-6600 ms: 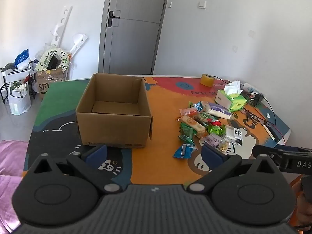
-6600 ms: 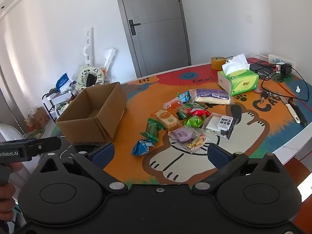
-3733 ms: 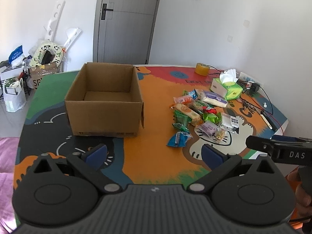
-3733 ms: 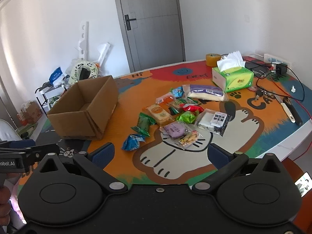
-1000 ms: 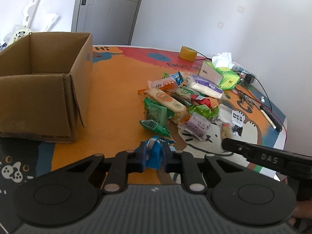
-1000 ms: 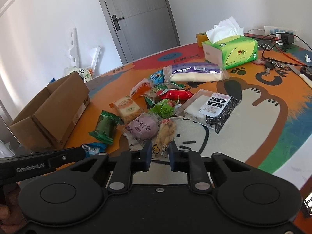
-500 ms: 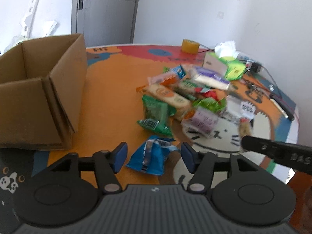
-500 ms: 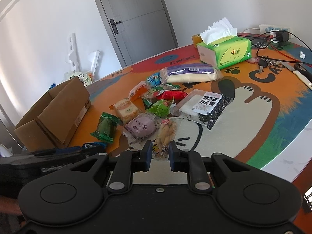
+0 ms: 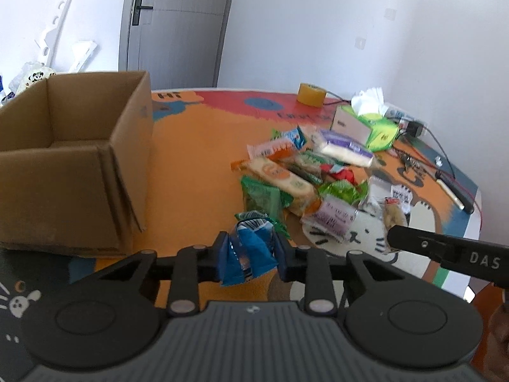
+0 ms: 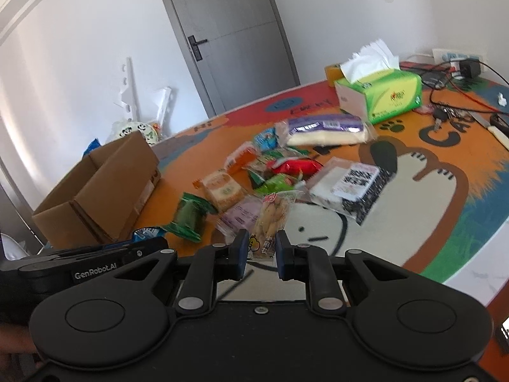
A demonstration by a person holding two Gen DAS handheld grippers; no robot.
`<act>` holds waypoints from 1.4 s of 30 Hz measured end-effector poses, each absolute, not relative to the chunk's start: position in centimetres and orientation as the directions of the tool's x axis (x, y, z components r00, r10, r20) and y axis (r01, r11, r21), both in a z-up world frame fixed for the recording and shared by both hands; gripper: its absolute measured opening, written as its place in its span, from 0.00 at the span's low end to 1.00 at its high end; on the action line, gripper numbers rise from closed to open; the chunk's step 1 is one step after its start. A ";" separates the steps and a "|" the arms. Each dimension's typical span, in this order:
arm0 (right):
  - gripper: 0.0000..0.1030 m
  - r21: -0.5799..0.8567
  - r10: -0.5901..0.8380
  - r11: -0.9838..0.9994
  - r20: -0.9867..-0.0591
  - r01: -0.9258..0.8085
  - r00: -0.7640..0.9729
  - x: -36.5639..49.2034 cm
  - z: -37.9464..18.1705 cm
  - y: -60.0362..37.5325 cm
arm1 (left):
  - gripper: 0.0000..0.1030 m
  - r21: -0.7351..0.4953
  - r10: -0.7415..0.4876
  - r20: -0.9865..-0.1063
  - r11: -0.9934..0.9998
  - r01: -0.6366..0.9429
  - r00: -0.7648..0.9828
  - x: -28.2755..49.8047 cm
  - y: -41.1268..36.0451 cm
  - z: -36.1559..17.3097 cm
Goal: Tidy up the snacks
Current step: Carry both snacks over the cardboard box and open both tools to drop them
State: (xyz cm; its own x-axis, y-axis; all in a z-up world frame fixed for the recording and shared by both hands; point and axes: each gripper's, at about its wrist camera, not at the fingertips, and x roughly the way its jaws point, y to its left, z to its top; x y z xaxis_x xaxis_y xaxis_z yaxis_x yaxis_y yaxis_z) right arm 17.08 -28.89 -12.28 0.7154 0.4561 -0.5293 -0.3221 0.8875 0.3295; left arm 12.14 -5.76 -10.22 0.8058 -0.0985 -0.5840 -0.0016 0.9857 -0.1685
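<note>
Left wrist view: the left gripper (image 9: 249, 256) has just been closing, and its two blue pads now pinch a blue snack packet (image 9: 248, 251) between them; the crumpled wrapper bulges above and below the pads. Directly ahead of the claw, just past the packet, lies a green snack packet (image 9: 262, 195), and beyond it, up and to the right, the rest of the snack pile (image 9: 305, 175) spreads over the table (image 9: 197, 146). A cardboard box (image 9: 73, 165) stands open-topped to the left of the claw and ahead of it, its near corner flap close to the left finger. Far ahead on the right sit a tissue box (image 9: 366, 124) and a roll of tape (image 9: 311, 94). The right gripper's black finger reaches in from the right edge, near the pile.

Right wrist view: the right gripper (image 10: 261, 254) is closed on the lower end of a clear packet of peanut-shaped snacks (image 10: 270, 219), whose body reaches forward from the pads. A purple snack packet (image 10: 237, 216) lies touching it on the left of the claw; a white and black packet (image 10: 350, 187) lies ahead to the right. The cardboard box (image 10: 101, 187) stands well to the left. The left gripper (image 10: 136, 248) shows at the lower left with the blue snack packet (image 10: 148, 232) in its tip.
</note>
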 end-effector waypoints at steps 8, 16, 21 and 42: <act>0.19 0.325 0.489 0.870 -0.485 -0.370 0.724 17.0 -10.6 -27.4 | 0.28 -0.177 -0.090 -0.532 0.984 -0.006 0.842 10.8 -4.7 -7.6; 0.19 0.318 0.528 0.848 -0.451 -0.423 0.720 17.2 -9.0 -25.2 | 0.28 -0.180 -0.058 -0.486 0.983 -0.035 0.872 9.9 -3.1 -5.5; 0.19 0.311 0.557 0.830 -0.421 -0.463 0.715 17.7 -7.8 -23.4 | 0.28 -0.177 -0.031 -0.464 0.983 -0.058 0.885 9.6 -2.0 -4.5; 0.19 0.293 0.681 0.732 -0.367 -0.616 0.634 19.4 -5.4 -14.6 | 0.28 -0.197 0.128 -0.421 0.953 -0.229 0.898 10.2 5.5 -3.1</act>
